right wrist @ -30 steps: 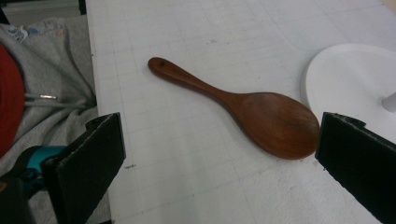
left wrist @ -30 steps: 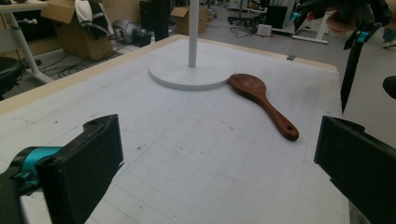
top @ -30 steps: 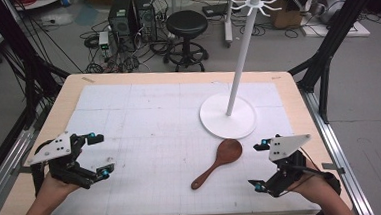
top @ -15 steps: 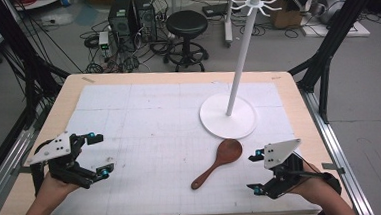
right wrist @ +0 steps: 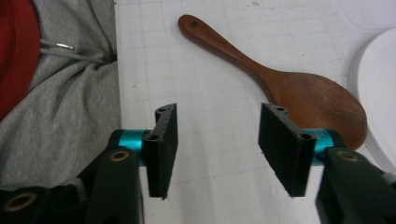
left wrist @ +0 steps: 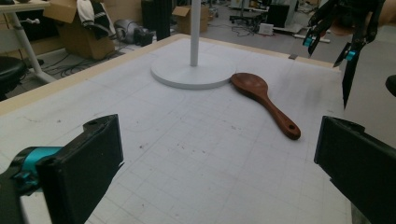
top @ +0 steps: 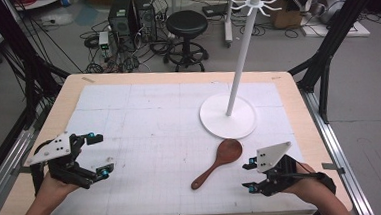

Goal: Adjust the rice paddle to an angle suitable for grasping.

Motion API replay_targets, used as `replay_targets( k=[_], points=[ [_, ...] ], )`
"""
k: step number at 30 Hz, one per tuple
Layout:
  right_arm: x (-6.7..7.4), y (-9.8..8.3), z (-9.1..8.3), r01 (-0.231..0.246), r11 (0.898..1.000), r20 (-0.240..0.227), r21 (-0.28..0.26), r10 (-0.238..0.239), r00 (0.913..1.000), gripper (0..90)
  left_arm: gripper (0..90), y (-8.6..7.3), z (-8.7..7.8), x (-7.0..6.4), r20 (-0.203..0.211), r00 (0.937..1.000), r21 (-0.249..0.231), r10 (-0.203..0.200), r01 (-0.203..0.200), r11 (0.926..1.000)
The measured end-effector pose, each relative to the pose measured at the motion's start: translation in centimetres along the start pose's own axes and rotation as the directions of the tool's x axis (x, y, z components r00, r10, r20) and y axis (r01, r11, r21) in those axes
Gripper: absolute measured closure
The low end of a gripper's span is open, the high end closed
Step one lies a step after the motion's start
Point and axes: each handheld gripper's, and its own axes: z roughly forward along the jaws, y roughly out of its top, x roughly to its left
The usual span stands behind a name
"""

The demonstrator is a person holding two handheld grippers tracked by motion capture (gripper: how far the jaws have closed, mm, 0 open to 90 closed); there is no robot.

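1. High view: a wooden spoon point(top: 218, 162) lies at lower centre of the counter point(top: 166, 79), just below the white stand point(top: 229, 116). The left hand-held gripper point(top: 99, 154) at lower left and the right hand-held gripper point(top: 249, 174) at lower right both have jaws apart, empty.
2. Left gripper view: the spoon lies right of centre, its bowl beside the stand's base.
3. Right gripper view: the spoon lies in the upper half of the frame, above the spread jaws.

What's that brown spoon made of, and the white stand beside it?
The spoon looks like wood: reddish-brown, faint grain, smooth satin sheen. The stand seems painted metal or plastic, uniformly matte white; which one can't be told.
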Motion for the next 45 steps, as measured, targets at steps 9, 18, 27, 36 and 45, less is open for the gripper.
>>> replay_targets(
  k=[9, 18, 27, 36, 45],
  points=[
    [-0.1, 0.6, 1.1, -0.001, 1.000, -0.030, 0.007, 0.002, 0.9995, 65.7, 1.7, 0.0, -0.1, 0.0, 0.002, 1.0000, 0.002, 0.000, 0.000, 1.0000],
    [-0.1, 1.1, 1.8, 0.022, 1.000, -0.055, 0.018, -0.021, 0.9983, 75.8, 1.7, 0.0, -0.1, -0.1, 0.006, 1.0000, 0.008, 0.003, -0.003, 1.0000],
    [-0.1, 1.5, 2.6, 0.031, 0.999, -0.073, 0.040, -0.028, 0.9970, 89.1, 1.7, 0.0, 0.0, -0.1, 0.006, 1.0000, 0.010, 0.005, -0.005, 0.9999],
    [-0.1, 2.2, 3.7, 0.062, 0.996, -0.089, 0.067, -0.056, 0.9944, 89.2, 1.7, 0.0, 0.0, -0.1, 0.005, 1.0000, 0.010, 0.009, -0.009, 0.9999],
    [-0.2, 3.2, 4.9, 0.102, 0.992, -0.091, 0.076, -0.095, 0.9914, 89.4, 1.8, 0.0, 0.0, -0.2, 0.005, 0.9999, 0.013, 0.010, -0.010, 0.9999]
  ],
)
